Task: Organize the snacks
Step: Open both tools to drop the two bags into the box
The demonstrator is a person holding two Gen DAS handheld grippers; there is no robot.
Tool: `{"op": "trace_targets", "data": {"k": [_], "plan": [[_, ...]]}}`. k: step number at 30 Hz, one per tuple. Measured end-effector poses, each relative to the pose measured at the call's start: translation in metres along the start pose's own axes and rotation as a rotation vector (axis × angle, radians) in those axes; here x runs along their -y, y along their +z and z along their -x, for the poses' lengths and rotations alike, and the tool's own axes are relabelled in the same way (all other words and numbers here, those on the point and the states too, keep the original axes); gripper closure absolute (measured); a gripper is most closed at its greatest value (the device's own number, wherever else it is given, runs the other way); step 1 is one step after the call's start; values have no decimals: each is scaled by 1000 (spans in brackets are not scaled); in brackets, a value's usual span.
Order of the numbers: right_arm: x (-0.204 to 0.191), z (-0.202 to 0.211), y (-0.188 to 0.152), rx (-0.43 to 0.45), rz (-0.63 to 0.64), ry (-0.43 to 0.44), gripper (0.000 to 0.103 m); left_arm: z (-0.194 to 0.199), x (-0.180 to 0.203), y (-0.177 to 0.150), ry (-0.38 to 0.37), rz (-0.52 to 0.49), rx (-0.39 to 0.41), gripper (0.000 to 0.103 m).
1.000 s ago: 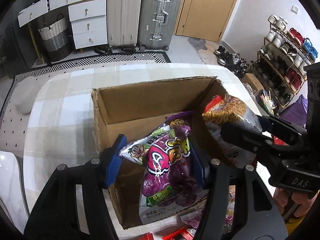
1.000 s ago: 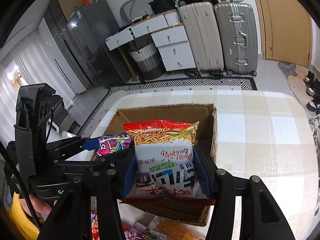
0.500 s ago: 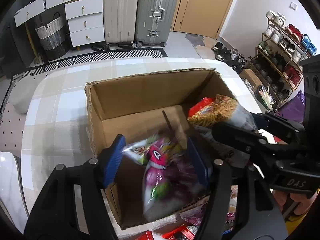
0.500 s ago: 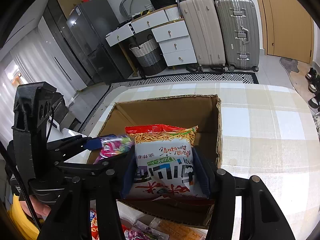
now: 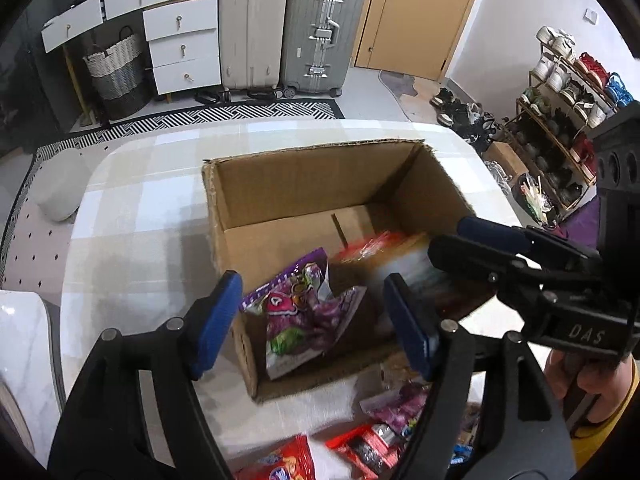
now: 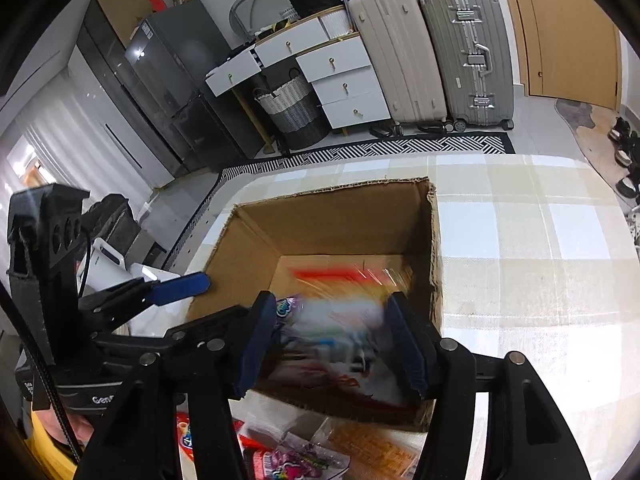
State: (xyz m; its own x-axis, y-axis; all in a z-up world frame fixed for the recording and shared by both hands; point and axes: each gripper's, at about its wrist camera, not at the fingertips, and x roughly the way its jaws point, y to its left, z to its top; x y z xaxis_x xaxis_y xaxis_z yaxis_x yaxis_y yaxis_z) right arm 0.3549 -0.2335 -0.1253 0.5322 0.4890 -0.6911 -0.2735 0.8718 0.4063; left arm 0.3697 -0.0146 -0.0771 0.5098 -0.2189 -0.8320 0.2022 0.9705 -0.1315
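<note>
An open cardboard box (image 5: 304,184) stands on the checked table; it also shows in the right wrist view (image 6: 344,224). A purple snack bag (image 5: 308,312) lies crumpled inside the box at its near left. A red and white noodle snack bag (image 6: 344,320), blurred by motion, is dropping into the box on the right; it also shows in the left wrist view (image 5: 384,252). My left gripper (image 5: 316,324) is open and empty above the box's near edge. My right gripper (image 6: 332,344) is open above the box, the blurred bag between its fingers.
Several loose snack packets (image 5: 376,436) lie on the table in front of the box, also seen in the right wrist view (image 6: 296,452). Suitcases (image 5: 288,24), drawers and a basket stand beyond the table. A shoe rack (image 5: 568,92) is at the right.
Both grippers opened. The purple bag dropped from my left gripper into the box. The noodle bag left my right gripper and is falling in. Both grippers rose a little.
</note>
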Motion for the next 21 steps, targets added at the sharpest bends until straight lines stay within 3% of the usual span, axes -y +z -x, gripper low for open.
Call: {"op": "trace_targets", "data": {"k": [2, 10, 14, 18, 21], "plan": [[-4, 8, -1, 9, 5, -3, 41, 15, 1, -5, 7, 7, 16, 23], [-35, 73, -15, 107, 44, 7, 40, 93, 11, -41, 1, 7, 97, 23], [-51, 117, -36, 174, 66, 19, 31, 139, 19, -68, -4, -2, 151, 20], [-70, 162, -66, 246, 95, 34, 27, 179, 29, -96, -18, -5, 188, 19], [-84, 195, -92, 311, 118, 57, 17, 204, 35, -118, -11, -4, 220, 17]]}}
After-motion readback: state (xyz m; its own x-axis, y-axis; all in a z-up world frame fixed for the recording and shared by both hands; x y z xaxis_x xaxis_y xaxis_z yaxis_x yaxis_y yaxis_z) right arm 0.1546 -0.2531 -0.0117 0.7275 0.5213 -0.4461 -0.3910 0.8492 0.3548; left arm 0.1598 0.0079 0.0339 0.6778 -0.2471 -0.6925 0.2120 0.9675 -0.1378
